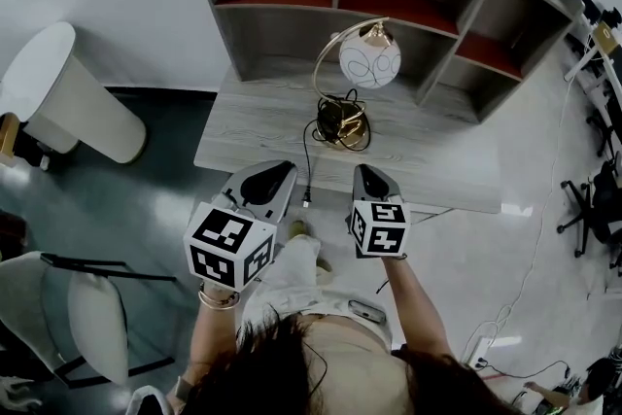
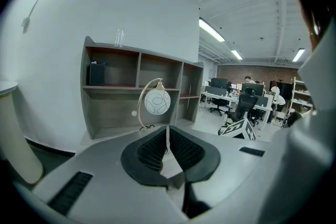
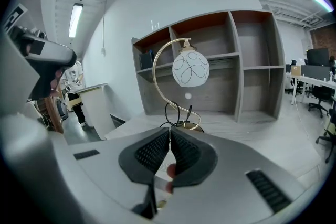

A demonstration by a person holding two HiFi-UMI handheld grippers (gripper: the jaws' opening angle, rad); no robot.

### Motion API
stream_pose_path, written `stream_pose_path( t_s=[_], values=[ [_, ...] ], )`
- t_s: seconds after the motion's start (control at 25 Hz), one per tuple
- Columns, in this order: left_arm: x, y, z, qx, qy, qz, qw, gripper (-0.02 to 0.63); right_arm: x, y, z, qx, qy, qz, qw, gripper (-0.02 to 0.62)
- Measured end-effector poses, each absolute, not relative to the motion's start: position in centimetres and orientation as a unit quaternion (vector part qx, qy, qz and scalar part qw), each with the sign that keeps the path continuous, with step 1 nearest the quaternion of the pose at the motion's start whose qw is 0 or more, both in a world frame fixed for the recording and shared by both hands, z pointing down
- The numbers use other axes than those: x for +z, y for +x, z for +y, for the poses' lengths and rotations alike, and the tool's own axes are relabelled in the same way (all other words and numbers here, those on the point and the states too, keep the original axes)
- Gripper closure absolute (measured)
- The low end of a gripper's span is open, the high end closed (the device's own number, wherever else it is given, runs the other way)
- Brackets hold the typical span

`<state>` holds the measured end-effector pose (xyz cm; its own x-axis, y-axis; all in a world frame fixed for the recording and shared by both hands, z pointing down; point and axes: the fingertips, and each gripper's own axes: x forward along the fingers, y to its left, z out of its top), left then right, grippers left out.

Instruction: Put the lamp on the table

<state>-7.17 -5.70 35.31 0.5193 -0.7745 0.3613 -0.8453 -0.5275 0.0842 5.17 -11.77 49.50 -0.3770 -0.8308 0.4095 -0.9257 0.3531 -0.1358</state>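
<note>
Gold-armed white-globe lamp stands on grey wood bench; left claw and right claw, both pinched empty, should avoid dangling black cord.

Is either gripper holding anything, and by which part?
Nothing held: left gripper and right gripper are shut, empty; the lamp stands alone on the table.

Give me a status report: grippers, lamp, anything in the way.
Left gripper shut, empty; right gripper shut, empty. Lamp upright on the table, cord hanging over its front edge. Nothing between grippers and lamp.
</note>
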Motion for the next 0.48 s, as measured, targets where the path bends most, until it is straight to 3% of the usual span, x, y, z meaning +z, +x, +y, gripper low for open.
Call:
stream_pose_path(
  t_s=[0.48],
  values=[
    [35.1,-8.8,-5.4,0.134,0.875,-0.448,0.127,0.578,48.4,3.5,-10.2,0.144,0.560,-0.803,0.147,0.566]
  ],
)
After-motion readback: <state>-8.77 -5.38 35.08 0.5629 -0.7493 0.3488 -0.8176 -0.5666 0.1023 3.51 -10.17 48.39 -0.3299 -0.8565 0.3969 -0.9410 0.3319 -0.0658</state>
